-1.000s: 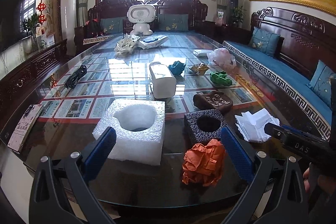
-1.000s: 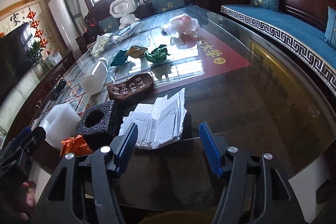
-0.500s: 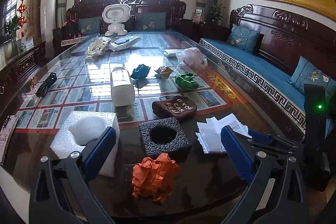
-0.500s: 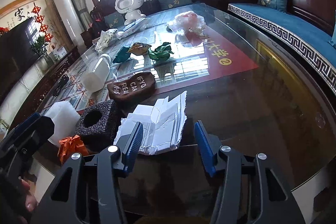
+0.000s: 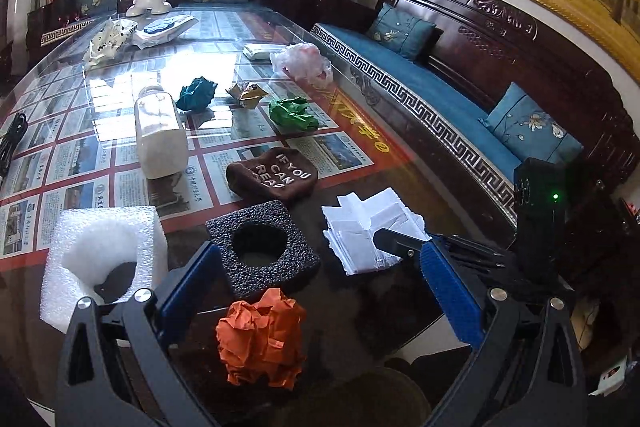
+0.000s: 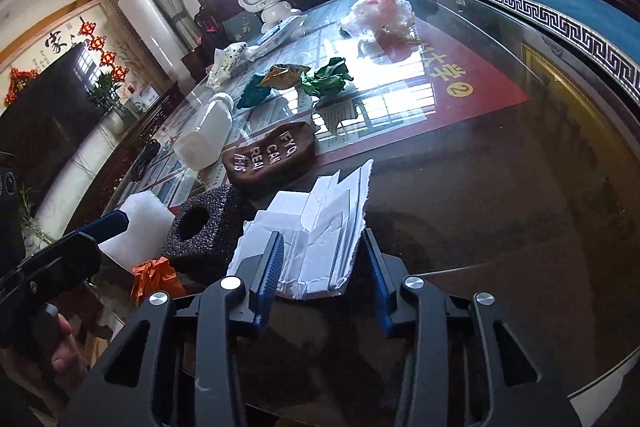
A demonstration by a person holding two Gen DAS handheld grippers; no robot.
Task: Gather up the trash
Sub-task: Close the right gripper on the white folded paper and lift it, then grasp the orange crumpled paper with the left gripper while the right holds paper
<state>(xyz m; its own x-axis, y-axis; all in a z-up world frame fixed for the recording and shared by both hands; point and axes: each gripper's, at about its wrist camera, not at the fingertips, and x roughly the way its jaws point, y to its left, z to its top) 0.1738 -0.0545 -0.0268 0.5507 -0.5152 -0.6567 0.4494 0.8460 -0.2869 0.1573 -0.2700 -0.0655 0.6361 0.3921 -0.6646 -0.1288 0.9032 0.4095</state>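
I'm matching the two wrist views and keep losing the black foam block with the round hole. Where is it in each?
Left wrist view: the black foam block sits low centre, just beyond the orange crumpled paper.
Right wrist view: the block lies low left, left of the torn white paper.
Shared landmark: the brown lettered pouch lies just behind the block in both.

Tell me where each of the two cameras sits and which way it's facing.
Left wrist: on the left gripper, angled down over the table's near edge at the orange paper ball; the right gripper enters at right.
Right wrist: on the right gripper, closing around the white paper stack; a hand shows lower left.
Shared: black foam block, brown pouch.
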